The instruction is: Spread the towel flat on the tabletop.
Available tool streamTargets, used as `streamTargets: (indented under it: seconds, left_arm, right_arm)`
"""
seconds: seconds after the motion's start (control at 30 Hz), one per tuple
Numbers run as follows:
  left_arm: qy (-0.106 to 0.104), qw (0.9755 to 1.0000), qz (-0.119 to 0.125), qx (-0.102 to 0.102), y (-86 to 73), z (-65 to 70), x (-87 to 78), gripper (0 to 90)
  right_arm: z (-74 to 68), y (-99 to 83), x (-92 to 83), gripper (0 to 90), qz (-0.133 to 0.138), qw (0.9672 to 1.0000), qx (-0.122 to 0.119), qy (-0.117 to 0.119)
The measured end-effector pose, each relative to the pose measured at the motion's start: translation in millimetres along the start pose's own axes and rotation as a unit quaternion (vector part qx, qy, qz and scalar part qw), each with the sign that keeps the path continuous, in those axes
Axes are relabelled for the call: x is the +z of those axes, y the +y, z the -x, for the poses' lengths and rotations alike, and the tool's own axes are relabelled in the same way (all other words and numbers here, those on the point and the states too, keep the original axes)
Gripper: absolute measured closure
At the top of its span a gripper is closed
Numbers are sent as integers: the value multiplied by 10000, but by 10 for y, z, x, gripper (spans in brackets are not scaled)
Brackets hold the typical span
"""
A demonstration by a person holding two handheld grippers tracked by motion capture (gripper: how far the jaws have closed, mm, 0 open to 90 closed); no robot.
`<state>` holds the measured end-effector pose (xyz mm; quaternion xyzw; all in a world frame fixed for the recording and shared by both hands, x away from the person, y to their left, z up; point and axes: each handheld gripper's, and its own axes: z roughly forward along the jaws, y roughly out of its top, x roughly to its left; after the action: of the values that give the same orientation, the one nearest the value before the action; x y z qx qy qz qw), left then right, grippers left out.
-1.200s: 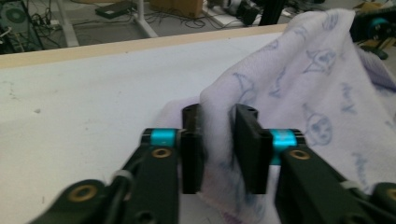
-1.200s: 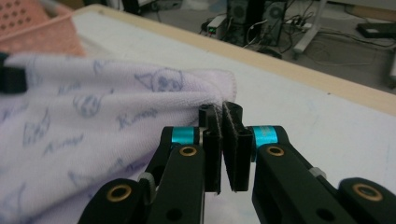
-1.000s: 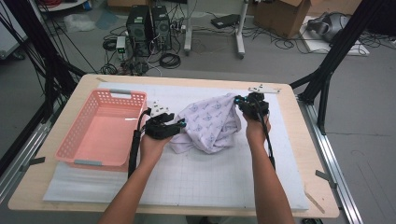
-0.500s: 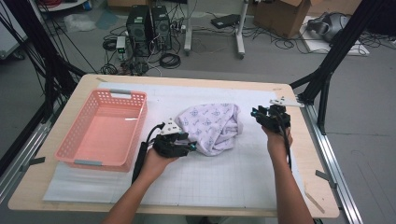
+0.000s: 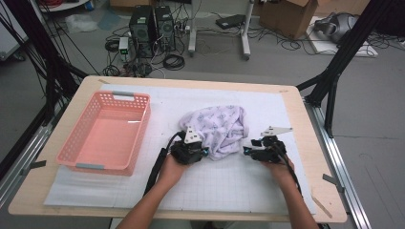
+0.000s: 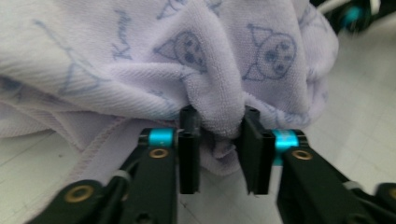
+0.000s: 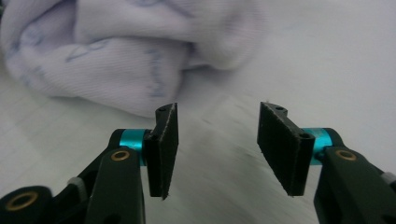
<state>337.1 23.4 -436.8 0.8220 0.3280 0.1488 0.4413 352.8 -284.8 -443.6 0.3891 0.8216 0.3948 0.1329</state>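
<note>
So my two forearms come up from the bottom edge of the high view, and my left hand-held gripper (image 5: 203, 151) sits low centre of the frame, right at the near edge of the crumpled lilac towel (image 5: 220, 129). In the left gripper view its jaws have just been closing and they're now pinching a thick fold of that towel (image 6: 219, 112) between the pads, so it's got a proper bite of cloth, not fully closed because the fold is in the way. My right hand-held gripper (image 5: 248, 151) is a bit right of centre in the high view, pointing left toward the towel's near right corner. In the right gripper view (image 7: 217, 135) its jaws have just been opening and stand well apart with nothing between them, just bare white gridded mat; the towel (image 7: 116, 60) lies a little ahead in the upper left of that frame, near the tips but not touching them. The towel itself is bunched in a heap around the middle of the surface (image 5: 296, 109), printed with little blue cat faces. Further out on the left side of the frame is the pink plastic basket (image 5: 76, 148), well apart from the towel.
</note>
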Motion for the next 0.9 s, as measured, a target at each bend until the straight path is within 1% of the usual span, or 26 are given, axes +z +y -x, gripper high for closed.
streamTargets:
  seconds: [0.03,0.07,0.1,0.13,0.17,0.2,0.23,0.27,0.3,0.33,0.37,0.4,0.43,0.47,0.5,0.57,0.63,0.67,0.7,0.73,0.77,0.8,0.9]
  left_arm:
    - [-66,9997,195,-142,13,-30,-41,759]
    - [-66,9997,195,-142,13,-30,-41,770]
    - [-83,9992,313,-217,23,-43,-71,770]
    - [-88,9987,434,-268,36,-55,-108,781]
    - [-92,9976,596,-327,48,-65,-145,784]
    - [-95,9965,729,-387,62,-78,-187,785]
    - [-77,9945,933,-478,89,-105,-263,786]
    - [-75,9936,1006,-509,102,-121,-298,786]
    - [-75,9936,1006,-509,102,-121,-298,786]
    - [-47,9920,1121,-571,126,-152,-366,786]
    - [-19,9910,1198,-592,137,-170,-401,786]
    - [-19,9910,1198,-592,137,-170,-401,786]
    - [-21,9892,1317,-648,157,-199,-471,786]
    - [-12,9890,1330,-651,166,-212,-505,786]
    - [-8,9882,1376,-677,171,-216,-529,786]
    - [0,9884,1375,-646,174,-224,-554,786]
    - [-42,9882,1374,-675,174,-225,-580,785]
    - [-58,9886,1356,-658,173,-221,-587,785]
    - [-75,9889,1339,-645,172,-211,-587,785]
    - [-137,9896,1304,-585,173,-174,-577,786]
    - [-137,9896,1304,-585,173,-174,-577,785]
    - [-173,9897,1299,-573,175,-149,-567,785]
    - [-341,9898,1285,-515,193,-69,-553,784]
  right_arm:
    - [-56,25,55,450,32,10000,-76,14]
    - [-56,25,55,450,32,10000,-76,14]
    - [-106,52,107,452,44,9999,-137,-16]
    - [-161,96,210,471,40,9999,-159,-2]
    - [-180,109,255,487,69,9999,-113,-2]
    - [-198,125,283,524,71,9998,-164,-58]
    - [-210,137,295,649,100,9998,-163,28]
    - [-213,144,306,721,110,9996,-160,203]
    - [-232,151,312,779,115,9994,-204,238]
    - [-250,152,309,799,112,9992,-191,336]
    - [-253,152,303,815,133,9988,-166,446]
    - [-257,149,285,824,125,9983,-144,545]
    - [-263,146,256,827,123,9978,-138,638]
    - [-273,139,213,829,153,9972,-181,705]
    - [-287,132,161,830,176,9966,-220,779]
    - [-313,106,27,830,249,9948,-298,942]
    - [-337,63,-134,830,299,9933,-344,1061]
    - [-337,63,-134,830,299,9933,-344,1061]
    - [-355,3,-300,831,376,9916,-336,1191]
    - [-361,-30,-378,831,430,9913,-355,1196]
    - [-361,-30,-378,831,430,9913,-355,1196]
    - [-373,-94,-518,832,490,9901,-359,1268]
    - [-408,-192,-702,834,393,9884,-406,1411]
